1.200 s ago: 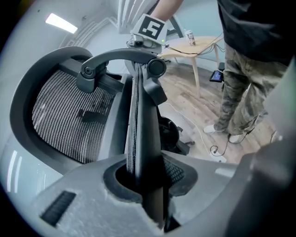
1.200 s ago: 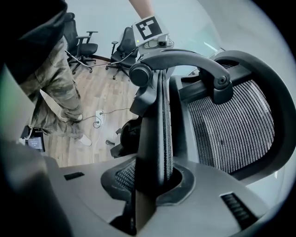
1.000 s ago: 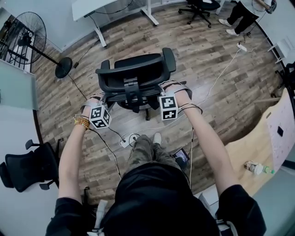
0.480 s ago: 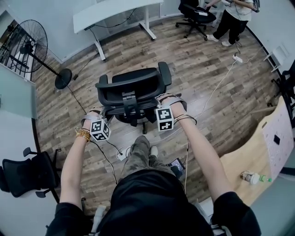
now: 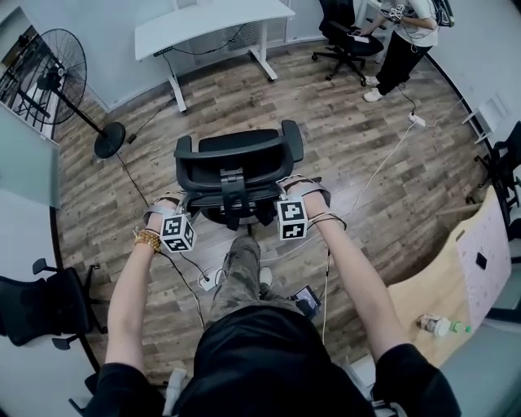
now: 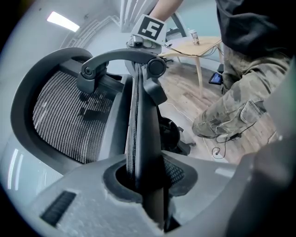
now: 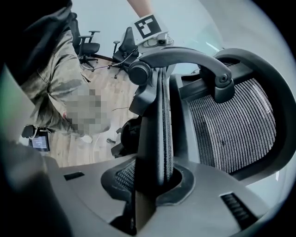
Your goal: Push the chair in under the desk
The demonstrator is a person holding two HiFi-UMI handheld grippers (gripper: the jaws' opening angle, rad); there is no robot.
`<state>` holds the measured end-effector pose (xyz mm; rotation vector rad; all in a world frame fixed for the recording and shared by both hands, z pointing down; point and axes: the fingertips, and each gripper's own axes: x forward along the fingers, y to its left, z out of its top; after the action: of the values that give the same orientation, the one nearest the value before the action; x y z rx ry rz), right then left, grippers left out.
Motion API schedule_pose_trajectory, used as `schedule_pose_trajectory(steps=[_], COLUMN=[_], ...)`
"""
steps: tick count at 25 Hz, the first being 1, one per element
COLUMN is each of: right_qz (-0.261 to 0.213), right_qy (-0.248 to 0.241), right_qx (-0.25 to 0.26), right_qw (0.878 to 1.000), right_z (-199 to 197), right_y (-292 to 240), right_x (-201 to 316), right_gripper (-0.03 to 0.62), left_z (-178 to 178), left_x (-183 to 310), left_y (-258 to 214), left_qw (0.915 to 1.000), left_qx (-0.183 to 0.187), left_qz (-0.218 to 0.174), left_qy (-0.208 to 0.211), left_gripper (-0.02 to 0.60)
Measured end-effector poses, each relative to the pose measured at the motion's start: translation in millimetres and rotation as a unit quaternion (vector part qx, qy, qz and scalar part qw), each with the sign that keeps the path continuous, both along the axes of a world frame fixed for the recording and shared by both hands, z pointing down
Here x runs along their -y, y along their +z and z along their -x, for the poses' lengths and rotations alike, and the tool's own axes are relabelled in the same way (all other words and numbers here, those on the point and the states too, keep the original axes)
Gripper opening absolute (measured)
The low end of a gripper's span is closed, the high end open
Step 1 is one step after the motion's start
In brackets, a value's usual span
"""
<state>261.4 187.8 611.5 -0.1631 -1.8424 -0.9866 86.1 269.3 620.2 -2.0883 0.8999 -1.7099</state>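
Note:
A black mesh office chair (image 5: 236, 167) stands on the wood floor, facing a white desk (image 5: 212, 24) at the far wall. I stand behind it. My left gripper (image 5: 184, 204) is shut on the left edge of the backrest (image 6: 138, 115), and my right gripper (image 5: 282, 194) is shut on its right edge (image 7: 159, 115). In the left gripper view (image 6: 145, 183) and the right gripper view (image 7: 155, 183) the backrest frame and its mesh sit pinched between the jaws. The seat and wheels are mostly hidden under the backrest.
A pedestal fan (image 5: 57, 69) stands at the far left. A second black chair (image 5: 41, 305) is at the near left, a third (image 5: 346, 32) by a standing person (image 5: 403, 45). A power strip (image 5: 207, 281) with cables lies at my feet. A wooden table (image 5: 435, 285) bears a bottle (image 5: 440, 326).
The chair has rolled forward toward the white desk with both grippers still clamped on its backrest. I have stepped after it, and more of the desk has come into view.

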Motion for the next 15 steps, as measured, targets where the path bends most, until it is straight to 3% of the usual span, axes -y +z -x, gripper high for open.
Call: schedule_pose_trajectory(steps=[15], right_qz=[0.007], right_qy=[-0.005], right_qx=[-0.023], right_qw=[1.000], right_z=[0], right_y=[4], right_x=[34], right_gripper=[0.069], left_z=[-2], left_x=[27], left_y=[2], left_qw=[0.9998], left_qx=[0.001], left_qz=[-0.008], left_qy=[-0.016], left_gripper=[0.094])
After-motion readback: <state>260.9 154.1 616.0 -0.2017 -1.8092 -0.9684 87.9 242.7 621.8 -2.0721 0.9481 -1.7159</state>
